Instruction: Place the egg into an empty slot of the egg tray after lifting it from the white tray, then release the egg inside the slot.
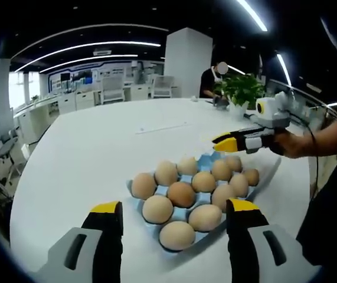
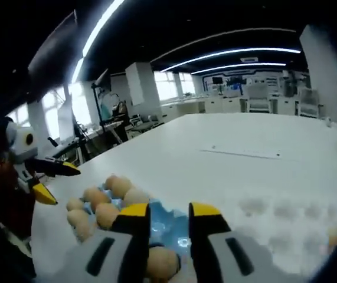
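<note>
A blue egg tray (image 1: pixel 273 171) lies on the white table, with several brown eggs (image 1: pixel 182 193) in its slots. A bare blue slot (image 1: pixel 207 157) shows at its far end. My left gripper (image 1: pixel 174 206) stands open at the tray's near edge, jaws wide apart with nothing held. My right gripper (image 1: pixel 224 142) hovers just above that far end, held by a hand. In its own view the right gripper (image 2: pixel 169 211) has a narrow gap with nothing in it, above the blue tray (image 2: pixel 171 227) and eggs (image 2: pixel 97 197). A pale dimpled white tray (image 2: pixel 286 218) is blurred at the right.
A potted plant (image 1: pixel 242 89) and a person (image 1: pixel 210 79) are at the table's far side. The left gripper (image 2: pixel 53 180) shows open at the left of the right gripper view. A thin strip (image 2: pixel 245 153) lies on the table (image 1: pixel 97 147). Desks and chairs fill the room behind.
</note>
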`<state>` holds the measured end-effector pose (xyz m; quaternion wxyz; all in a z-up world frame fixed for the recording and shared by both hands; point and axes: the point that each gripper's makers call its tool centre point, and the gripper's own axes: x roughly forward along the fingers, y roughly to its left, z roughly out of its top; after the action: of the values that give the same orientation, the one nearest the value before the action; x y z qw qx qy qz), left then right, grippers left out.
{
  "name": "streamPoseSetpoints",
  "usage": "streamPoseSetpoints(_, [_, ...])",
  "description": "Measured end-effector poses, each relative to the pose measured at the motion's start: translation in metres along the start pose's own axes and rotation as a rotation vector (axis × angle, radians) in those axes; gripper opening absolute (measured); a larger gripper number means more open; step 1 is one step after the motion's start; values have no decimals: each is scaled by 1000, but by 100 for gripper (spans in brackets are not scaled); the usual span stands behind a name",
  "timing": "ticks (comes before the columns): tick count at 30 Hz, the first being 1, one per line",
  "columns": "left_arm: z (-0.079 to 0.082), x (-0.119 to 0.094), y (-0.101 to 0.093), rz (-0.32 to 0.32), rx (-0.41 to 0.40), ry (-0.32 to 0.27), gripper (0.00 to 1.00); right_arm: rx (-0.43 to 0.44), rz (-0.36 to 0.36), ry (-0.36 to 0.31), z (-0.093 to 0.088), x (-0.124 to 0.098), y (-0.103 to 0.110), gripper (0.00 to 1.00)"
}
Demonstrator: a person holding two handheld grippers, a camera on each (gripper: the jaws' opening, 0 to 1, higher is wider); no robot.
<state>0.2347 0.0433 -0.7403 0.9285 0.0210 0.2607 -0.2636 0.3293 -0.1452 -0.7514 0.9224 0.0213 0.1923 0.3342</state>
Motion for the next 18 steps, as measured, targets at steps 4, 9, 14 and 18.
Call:
streamPoseSetpoints(4, [2,1,1,-1,1,-4,71,32,-115,14,-10,-27,-42,25])
streamPoseSetpoints(9, [2,3,-1,-7,8,-1,70,17,-297,-10,-11,-64,-97,25])
streamPoseSetpoints(14, [3,4,-1,-7,6,0,70,29,-476,-46,-8,-101,-146,25])
streamPoseSetpoints(18, [3,5,-3,-13,8,3,69,83,-561,-50,-17,-120,-175,25])
